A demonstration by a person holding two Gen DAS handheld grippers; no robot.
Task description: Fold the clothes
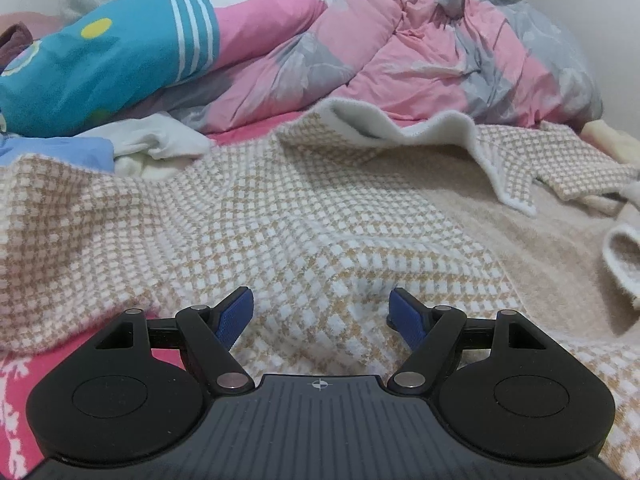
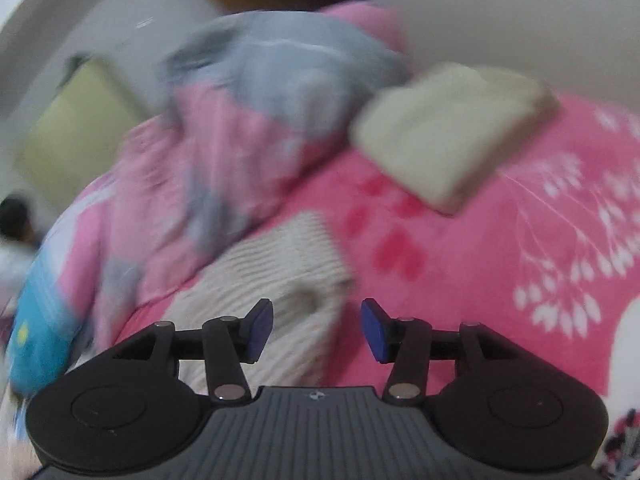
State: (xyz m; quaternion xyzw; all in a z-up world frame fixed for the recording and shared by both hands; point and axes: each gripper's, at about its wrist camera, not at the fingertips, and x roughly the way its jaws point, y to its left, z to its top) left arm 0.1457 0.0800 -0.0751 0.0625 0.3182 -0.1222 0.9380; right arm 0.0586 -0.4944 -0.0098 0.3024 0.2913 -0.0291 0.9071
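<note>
Left wrist view: checked garment (image 1: 280,216) lies spread on the bed sheet (image 1: 16,380), directly before the left gripper (image 1: 322,312). Heaped quilt (image 1: 400,52) sits behind it; crumpled cloth (image 1: 156,144) lies between them at left. Right wrist view: folded item (image 2: 452,132) rests on the sheet, right of the quilt.

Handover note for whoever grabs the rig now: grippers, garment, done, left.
Left gripper: jaws open, empty, low over the checked sweater.
Right gripper: jaws open, empty; that view is motion-blurred, with the sweater's edge just ahead of it.
The sweater lies spread on the pink bedsheet, with one corner flipped to show its white underside. A folded cream garment sits farther back on the sheet, beside the quilt.
Done: the cream piece looks folded.
Left: the sweater shows no tidy fold yet; grasp an edge and fold it.
</note>
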